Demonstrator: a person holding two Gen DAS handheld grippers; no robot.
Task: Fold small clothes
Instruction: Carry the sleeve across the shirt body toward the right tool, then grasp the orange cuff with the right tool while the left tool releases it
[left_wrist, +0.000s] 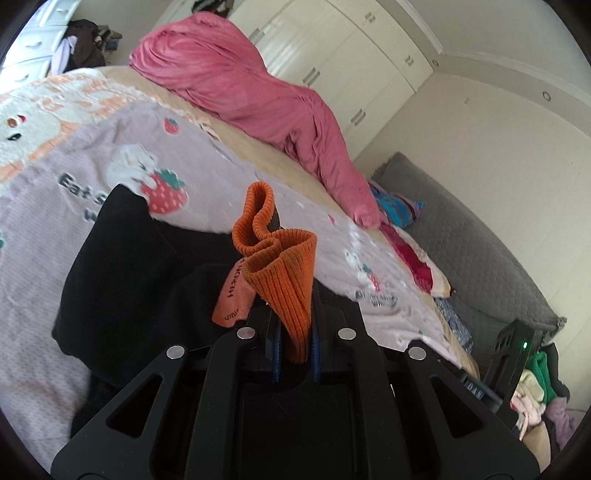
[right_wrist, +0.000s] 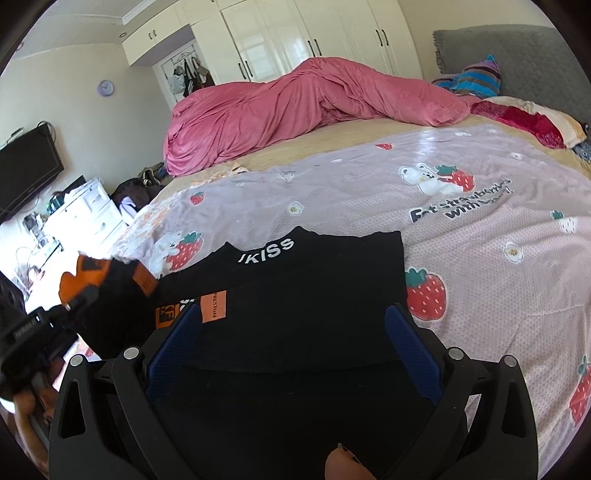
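Pinching the orange ribbed-knit cuff (left_wrist: 284, 266) of a black garment (right_wrist: 306, 295) lying on the lilac strawberry-print blanket (right_wrist: 480, 236), the left gripper (left_wrist: 293, 332) lifts a fold; the right gripper (right_wrist: 291, 354) hovers spread above the garment, likely needing to pin it next.

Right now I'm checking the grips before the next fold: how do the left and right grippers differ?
The left gripper is shut on the orange cuff of the black garment; the right gripper is open, gripping nothing. The left one lifts its cloth off the bed; the right one hangs over the garment lying flat on the blanket. Both have blue pads and black frames.
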